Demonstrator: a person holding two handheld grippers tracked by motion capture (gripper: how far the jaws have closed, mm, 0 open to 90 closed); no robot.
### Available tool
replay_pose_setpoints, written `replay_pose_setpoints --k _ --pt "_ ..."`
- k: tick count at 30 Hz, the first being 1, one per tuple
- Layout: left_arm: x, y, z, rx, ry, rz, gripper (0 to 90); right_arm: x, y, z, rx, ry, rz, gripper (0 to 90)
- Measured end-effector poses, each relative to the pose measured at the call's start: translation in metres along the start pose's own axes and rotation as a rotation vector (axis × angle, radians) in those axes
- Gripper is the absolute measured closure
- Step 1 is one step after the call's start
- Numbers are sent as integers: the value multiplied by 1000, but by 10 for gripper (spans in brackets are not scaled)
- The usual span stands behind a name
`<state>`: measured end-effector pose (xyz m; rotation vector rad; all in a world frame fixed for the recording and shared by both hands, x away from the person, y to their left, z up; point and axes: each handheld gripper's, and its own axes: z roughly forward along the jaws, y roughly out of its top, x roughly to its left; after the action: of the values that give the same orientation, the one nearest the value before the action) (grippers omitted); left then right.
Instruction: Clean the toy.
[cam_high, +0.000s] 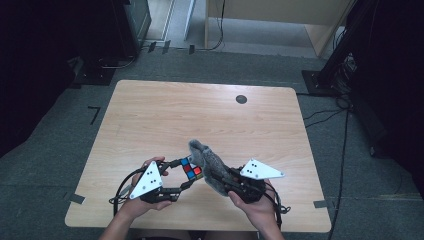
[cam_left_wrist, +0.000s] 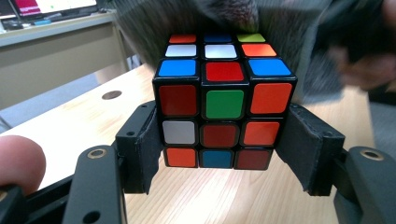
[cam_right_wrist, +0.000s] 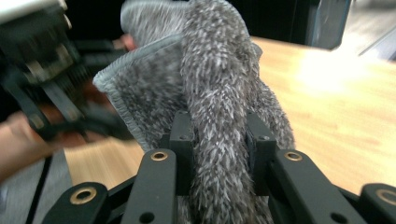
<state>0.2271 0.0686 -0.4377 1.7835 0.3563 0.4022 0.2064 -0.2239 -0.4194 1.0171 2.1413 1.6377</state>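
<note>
Low centre of the high view, above the tabletop (cam_high: 150, 115): left gripper (cam_high: 186, 172) fingers clamp the cube (cam_high: 191, 168); right gripper (cam_high: 216, 178) fingers pinch the cloth (cam_high: 207, 160). Hard wiping could twist the cube loose, or the bunched cloth might slip free.

The high view looks forward and down from above the near edge of the counter (cam_high: 150, 115), far enough off to take in all four edges and the carpet beyond. The left gripper view rides low on the left tool (cam_left_wrist: 224, 140), very close to a Rubik's cube (cam_left_wrist: 224, 105), facing across the counter toward a desk at the room's side. The right gripper view sits just behind the right tool (cam_right_wrist: 219, 140), close on a grey fluffy cloth (cam_right_wrist: 210, 93). All three views share the cloth and the counter's near middle.
</note>
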Motion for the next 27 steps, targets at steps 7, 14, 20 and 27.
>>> replay_pose_setpoints --k 7,14,20,27 --pt "-2 0 2 7 -4 11 349 -3 4 -10 -90 -21 39 708" --pt "2 1 -2 -21 -9 -34 350 -4 -3 5 38 26 31 703" --pt "8 -4 4 33 80 -57 349 -22 -13 6 71 -151 44 703" --pt "12 -19 24 152 196 -122 349 -43 -24 -2 71 -365 20 695"
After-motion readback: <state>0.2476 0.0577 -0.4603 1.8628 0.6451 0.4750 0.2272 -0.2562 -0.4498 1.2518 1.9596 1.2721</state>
